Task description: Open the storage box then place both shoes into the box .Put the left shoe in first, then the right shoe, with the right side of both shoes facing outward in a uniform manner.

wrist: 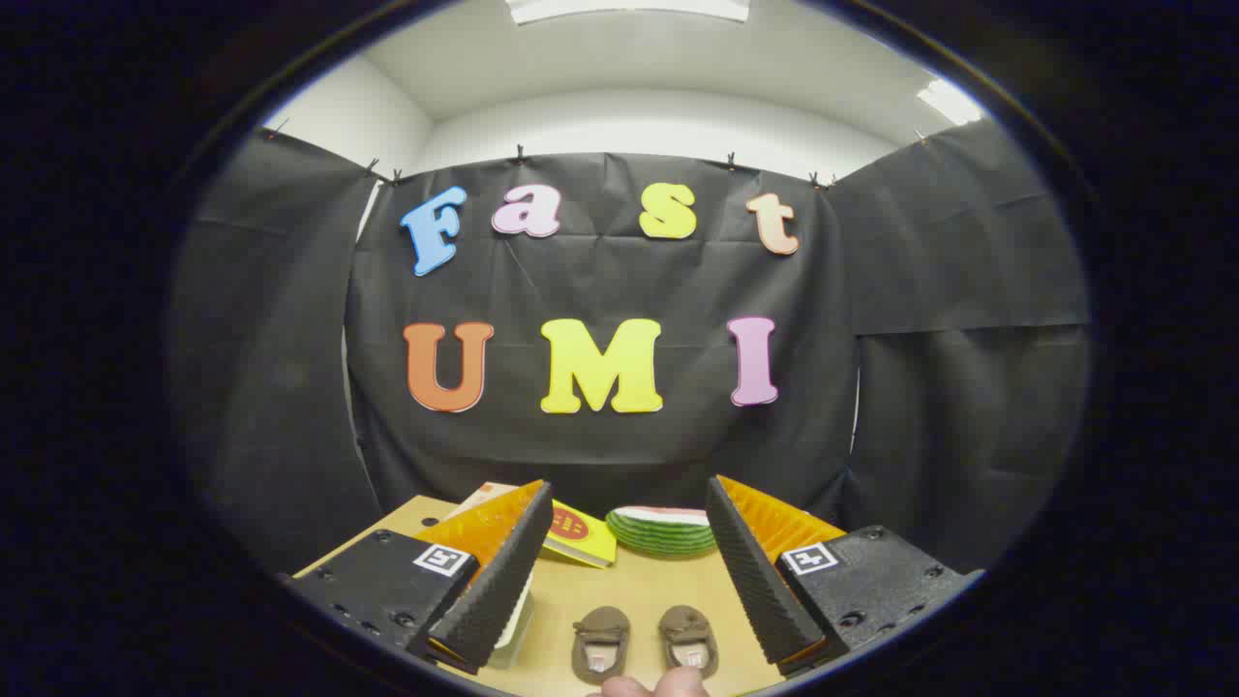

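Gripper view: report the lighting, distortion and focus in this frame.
In the gripper view, ceiling panels light the booth evenly, with little shadow on the wooden table; fisheye distortion bows the walls. The open gripper is sharp, its fingers either side of the two brown shoes, which look slightly soft; the watermelon-slice toy beyond is clear.

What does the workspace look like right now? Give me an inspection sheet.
Surface: tan table.
Job's things: two brown shoes side by side between the fingers; a pale box-like item beside the left finger, identity unclear.
Clutter: yellow booklet; watermelon-slice object; both beyond the fingers.
Grippers: gripper open, fingers holding nothing.
Cables: nothing seen.
Surroundings: black cloth wall; a hand just behind the shoes.
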`<state>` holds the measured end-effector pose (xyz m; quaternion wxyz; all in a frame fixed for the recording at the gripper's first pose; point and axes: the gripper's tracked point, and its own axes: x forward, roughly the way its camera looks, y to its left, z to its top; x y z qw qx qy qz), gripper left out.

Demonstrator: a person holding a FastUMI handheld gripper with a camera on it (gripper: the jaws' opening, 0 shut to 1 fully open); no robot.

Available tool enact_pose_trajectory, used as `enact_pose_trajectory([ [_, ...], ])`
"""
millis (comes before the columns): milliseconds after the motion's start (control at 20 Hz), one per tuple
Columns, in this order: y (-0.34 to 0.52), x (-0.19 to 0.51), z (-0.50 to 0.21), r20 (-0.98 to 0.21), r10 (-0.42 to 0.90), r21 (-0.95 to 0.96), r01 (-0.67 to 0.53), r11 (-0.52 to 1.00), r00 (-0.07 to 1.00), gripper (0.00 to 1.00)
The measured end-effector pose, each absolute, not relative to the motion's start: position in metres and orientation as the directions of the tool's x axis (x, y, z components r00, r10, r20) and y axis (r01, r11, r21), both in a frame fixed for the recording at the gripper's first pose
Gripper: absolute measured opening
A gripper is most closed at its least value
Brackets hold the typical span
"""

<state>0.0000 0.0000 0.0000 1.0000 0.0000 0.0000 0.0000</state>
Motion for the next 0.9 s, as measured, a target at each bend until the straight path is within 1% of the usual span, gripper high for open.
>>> enact_pose_trajectory([
  [300,0.005,0.006,0.005,0.009,0.014,0.001,-0.014,1.0,1.0,1.0],
  [700,-0.009,0.017,0.002,-0.017,0.007,0.013,-0.007,1.0,1.0,1.0],
  [900,-0.005,0.02,0.002,-0.027,0.033,0.016,-0.032,0.999,0.999,1.0],
])
